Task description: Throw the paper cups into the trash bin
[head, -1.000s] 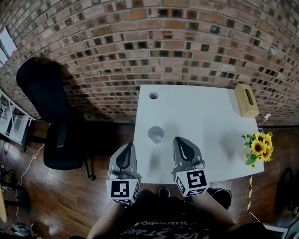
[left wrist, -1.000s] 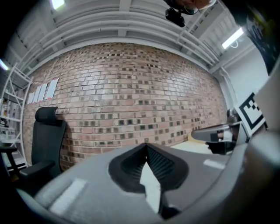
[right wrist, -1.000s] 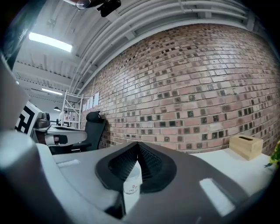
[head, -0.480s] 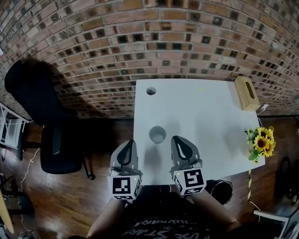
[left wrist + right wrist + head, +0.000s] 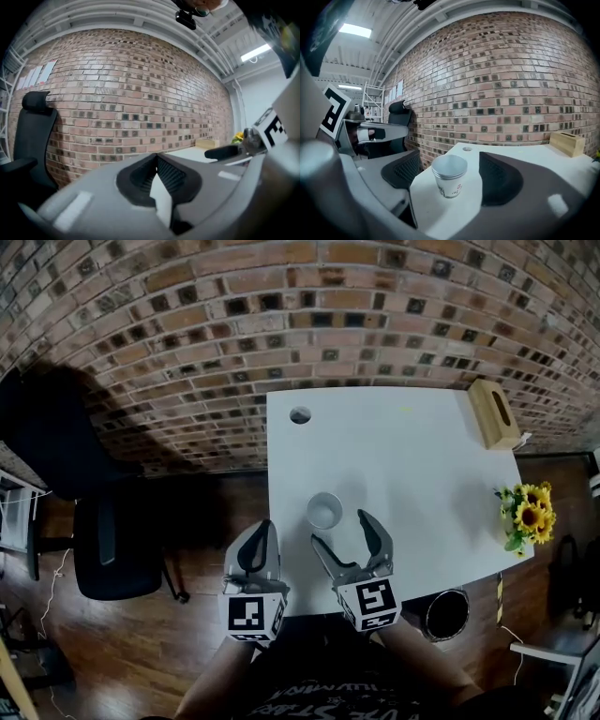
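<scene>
Your right gripper (image 5: 339, 529): the jaws have just been opening and now stand spread wide, pinching nothing. The paper cups (image 5: 324, 510), nested in one stack, stand upright on the white table (image 5: 412, 456), toward its near left. They sit just beyond the spread tips. In the right gripper view they show between the two pads, touching neither.

Your left gripper (image 5: 263, 532): jaws pressed together, nothing between them. It is at the table's near left corner, beside the right one.

Trash bin (image 5: 446, 613): dark, round, on the floor by the table's near right edge. Wooden box (image 5: 494, 413) at the far right; sunflowers (image 5: 527, 519) at the right edge.
</scene>
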`<action>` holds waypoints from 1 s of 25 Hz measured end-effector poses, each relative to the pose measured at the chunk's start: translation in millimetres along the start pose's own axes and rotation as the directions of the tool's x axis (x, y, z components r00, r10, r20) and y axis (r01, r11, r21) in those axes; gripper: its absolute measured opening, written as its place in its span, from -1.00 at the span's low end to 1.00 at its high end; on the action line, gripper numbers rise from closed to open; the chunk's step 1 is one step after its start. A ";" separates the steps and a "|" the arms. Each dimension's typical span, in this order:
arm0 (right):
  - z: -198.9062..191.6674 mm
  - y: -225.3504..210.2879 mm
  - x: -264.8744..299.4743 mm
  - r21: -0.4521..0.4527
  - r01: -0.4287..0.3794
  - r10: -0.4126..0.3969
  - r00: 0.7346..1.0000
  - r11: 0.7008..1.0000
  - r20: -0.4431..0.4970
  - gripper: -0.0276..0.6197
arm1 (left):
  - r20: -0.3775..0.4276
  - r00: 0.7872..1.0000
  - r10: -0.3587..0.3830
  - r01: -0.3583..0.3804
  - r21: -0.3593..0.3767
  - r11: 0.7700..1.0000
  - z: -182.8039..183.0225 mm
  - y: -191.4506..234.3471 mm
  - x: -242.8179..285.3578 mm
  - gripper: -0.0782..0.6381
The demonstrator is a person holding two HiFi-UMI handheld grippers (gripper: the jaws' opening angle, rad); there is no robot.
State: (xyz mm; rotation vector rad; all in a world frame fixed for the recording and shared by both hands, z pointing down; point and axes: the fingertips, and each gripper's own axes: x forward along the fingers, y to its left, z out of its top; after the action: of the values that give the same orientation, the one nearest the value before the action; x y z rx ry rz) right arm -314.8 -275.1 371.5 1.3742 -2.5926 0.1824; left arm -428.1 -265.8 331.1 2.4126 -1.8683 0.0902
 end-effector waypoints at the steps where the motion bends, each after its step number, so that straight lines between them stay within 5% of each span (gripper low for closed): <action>1: -3.2 2.5 3.3 -0.008 0.007 -0.007 1.000 1.000 -0.010 0.36 | -0.004 1.000 -0.001 0.001 -0.004 1.000 -1.8 1.9 0.7 -0.77; 12: -38.6 4.7 39.8 -0.094 0.093 -0.102 0.990 0.991 -0.099 0.58 | -0.038 0.999 -0.010 0.009 -0.022 1.000 -28.7 21.7 17.9 -0.77; 25: -55.2 -2.9 63.7 -0.012 0.139 -0.139 0.984 0.990 -0.112 0.58 | -0.061 0.998 -0.025 0.024 -0.020 0.999 -37.3 27.3 29.5 -0.77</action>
State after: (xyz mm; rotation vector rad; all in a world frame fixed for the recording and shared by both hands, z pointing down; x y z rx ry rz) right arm -340.6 -316.8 440.2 1.4917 -2.3943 0.2261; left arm -446.8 -297.0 372.1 2.3914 -1.8045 0.1412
